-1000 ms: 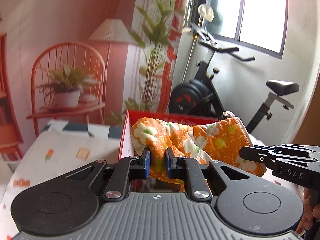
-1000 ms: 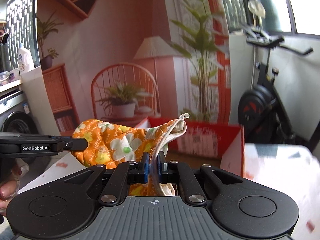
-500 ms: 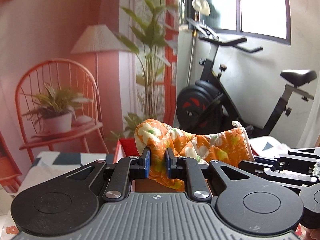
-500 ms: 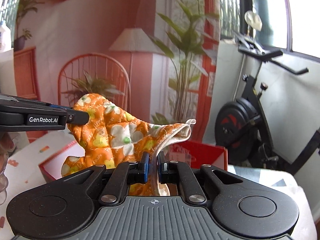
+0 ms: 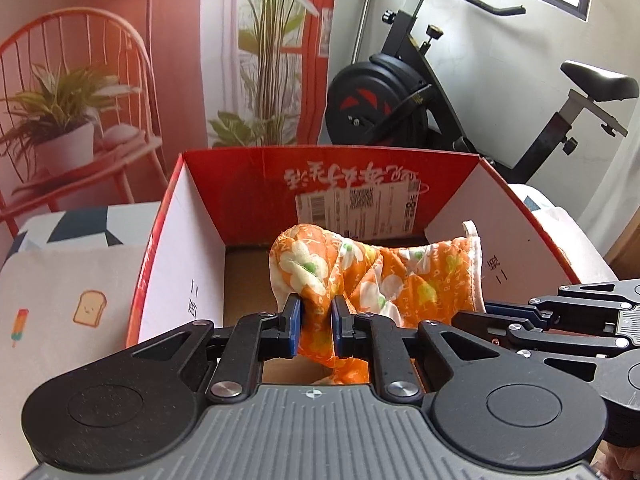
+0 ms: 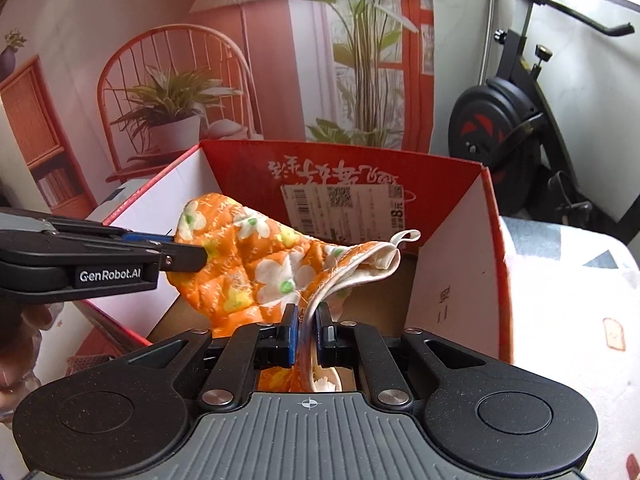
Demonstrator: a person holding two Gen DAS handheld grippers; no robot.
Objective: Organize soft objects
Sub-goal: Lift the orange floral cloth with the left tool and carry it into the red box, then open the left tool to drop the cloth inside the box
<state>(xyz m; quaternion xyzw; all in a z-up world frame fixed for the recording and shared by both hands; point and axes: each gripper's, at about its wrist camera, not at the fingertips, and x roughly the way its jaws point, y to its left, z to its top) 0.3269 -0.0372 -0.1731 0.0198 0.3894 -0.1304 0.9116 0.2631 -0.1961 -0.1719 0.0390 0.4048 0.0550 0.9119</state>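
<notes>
An orange floral quilted mitt (image 5: 372, 276) was held stretched between both grippers above the open red cardboard box (image 5: 248, 196), its long axis running left to right across the box mouth. The left gripper (image 5: 314, 320) was clamped on the closed end and the right gripper (image 6: 306, 332) on the white-trimmed cuff; the box floor lay directly beneath, so lowering was judged the move called for.

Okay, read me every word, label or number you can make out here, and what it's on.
"GenRobot.AI": side of the left gripper.
"8": shipping label on the red box, upside down; its fine print and codes are too small.
Large white Chinese script on the box's back wall: upside down, not legible to me.
</notes>
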